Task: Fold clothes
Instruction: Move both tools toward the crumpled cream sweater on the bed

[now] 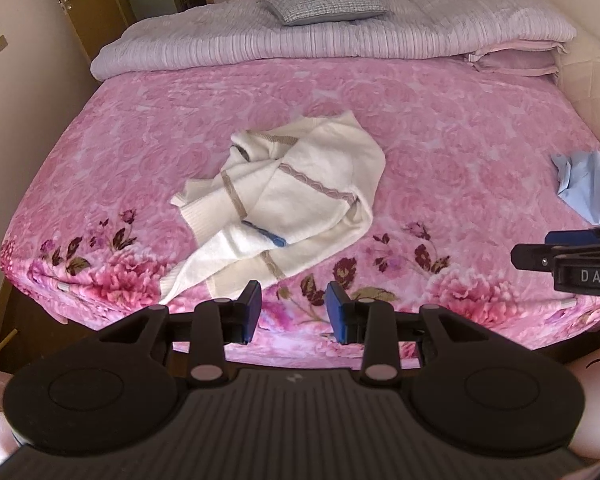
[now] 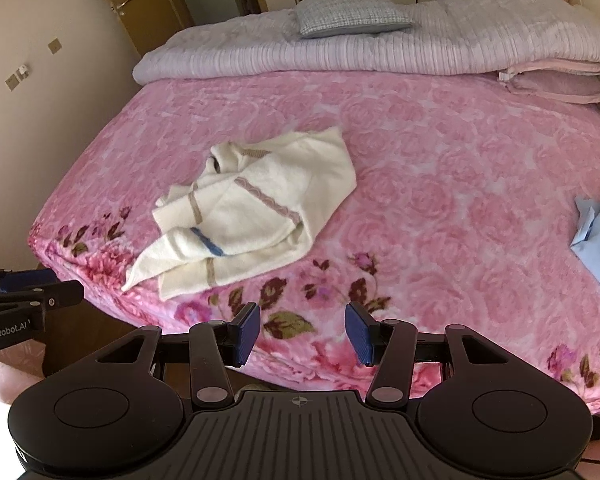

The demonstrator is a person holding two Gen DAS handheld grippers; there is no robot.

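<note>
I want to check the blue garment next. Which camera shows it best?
The right wrist view: the light blue garment lies unobstructed at the bed's right edge, partly cropped. In the left wrist view, the right gripper overlaps its lower part.

Both wrist views face bed point(image 1: 440, 128) from foot.

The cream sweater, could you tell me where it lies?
The cream sweater lies crumpled on the pink floral blanket, left of centre near the foot edge in both views.
</note>
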